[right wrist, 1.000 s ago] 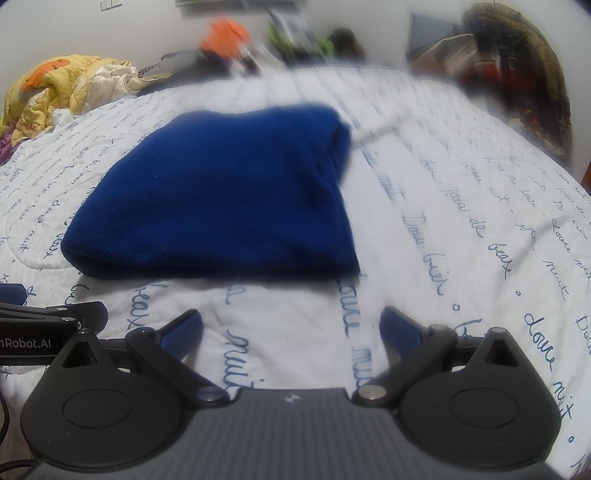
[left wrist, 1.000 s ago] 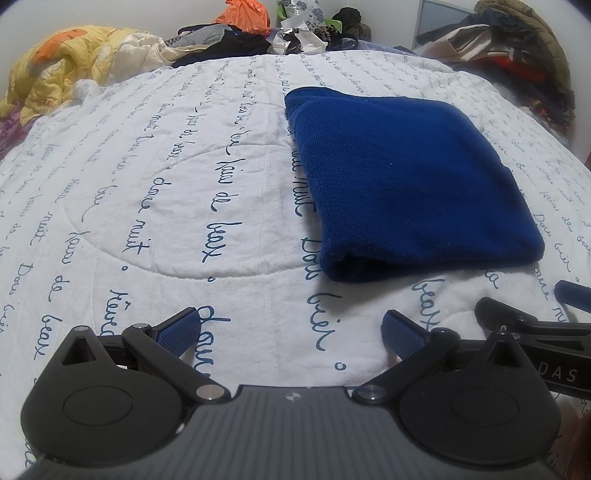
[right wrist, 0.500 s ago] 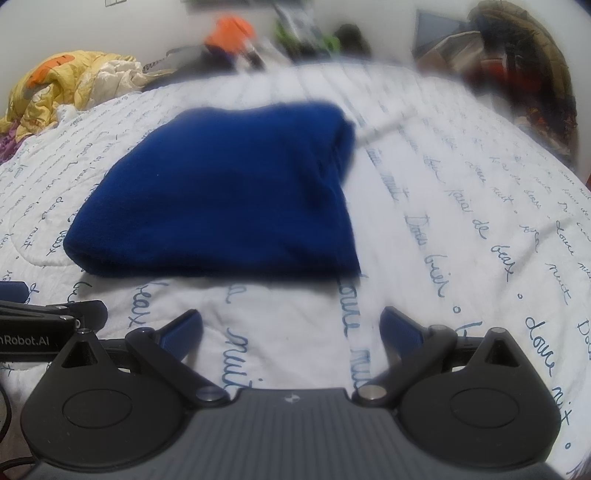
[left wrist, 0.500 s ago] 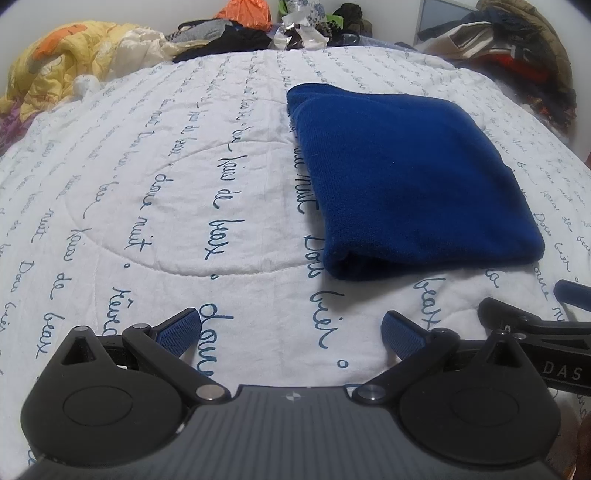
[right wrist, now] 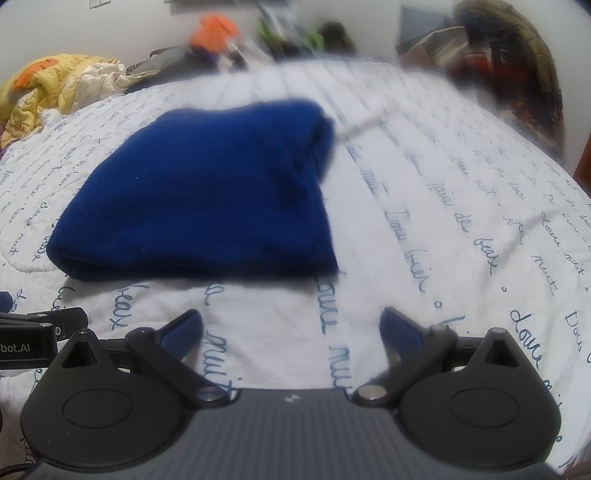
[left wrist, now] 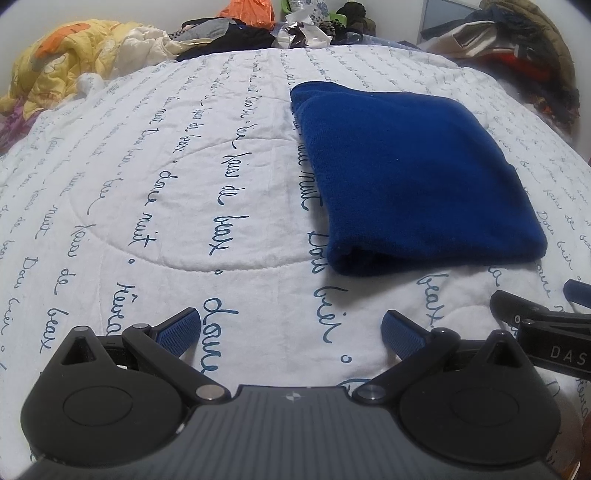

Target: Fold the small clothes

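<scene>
A dark blue cloth lies folded into a flat rectangle on the white quilt. It sits right of centre in the left wrist view (left wrist: 410, 177) and left of centre in the right wrist view (right wrist: 207, 199). My left gripper (left wrist: 291, 328) is open and empty, low over the quilt, short of the cloth's near left corner. My right gripper (right wrist: 291, 328) is open and empty, short of the cloth's near right corner. The right gripper's side shows at the right edge of the left wrist view (left wrist: 546, 332).
The white quilt (left wrist: 166, 192) with blue script covers the bed. A yellow blanket (left wrist: 66, 70) is bunched at the far left. Piles of clothes and bags (left wrist: 280, 22) line the far edge, and more clothes (left wrist: 517, 62) are heaped at the far right.
Both grippers have barely shifted, and the cloth sits slightly lower in each view. Nothing was taken hold of or let go.
</scene>
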